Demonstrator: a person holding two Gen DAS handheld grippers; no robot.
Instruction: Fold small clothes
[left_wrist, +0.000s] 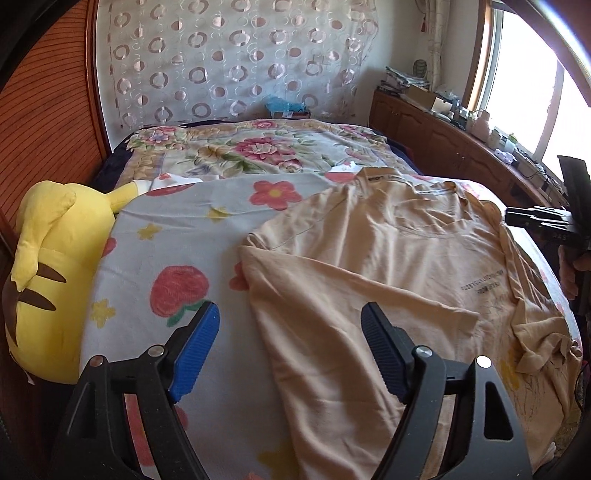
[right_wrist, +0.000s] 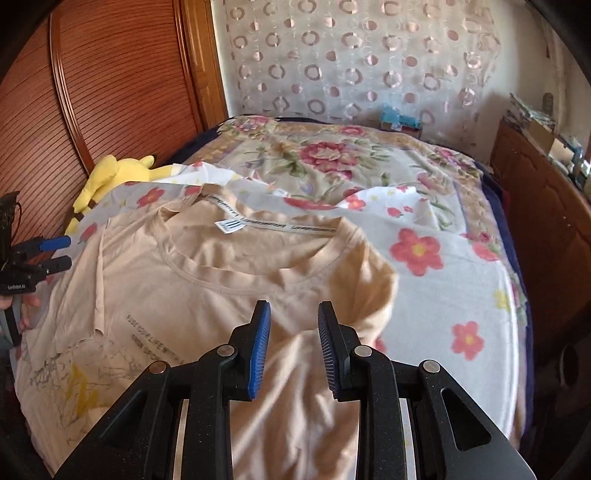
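Note:
A beige T-shirt (left_wrist: 376, 266) lies spread on the bed, collar toward the far side, with dark print on its front. It also shows in the right wrist view (right_wrist: 192, 280). My left gripper (left_wrist: 290, 325) is open wide and empty, hovering above the shirt's left edge and sleeve. My right gripper (right_wrist: 293, 321) is open with a narrower gap and empty, above the shirt's right shoulder. The right gripper also shows at the right edge of the left wrist view (left_wrist: 517, 216). The left gripper shows at the left edge of the right wrist view (right_wrist: 59, 253).
A yellow plush toy (left_wrist: 48, 266) lies at the bed's left side against a wooden panel. The flowered sheet (right_wrist: 443, 280) covers the bed beyond a floral blanket (left_wrist: 258, 151). A cluttered wooden cabinet (left_wrist: 443, 125) runs along the right under a window.

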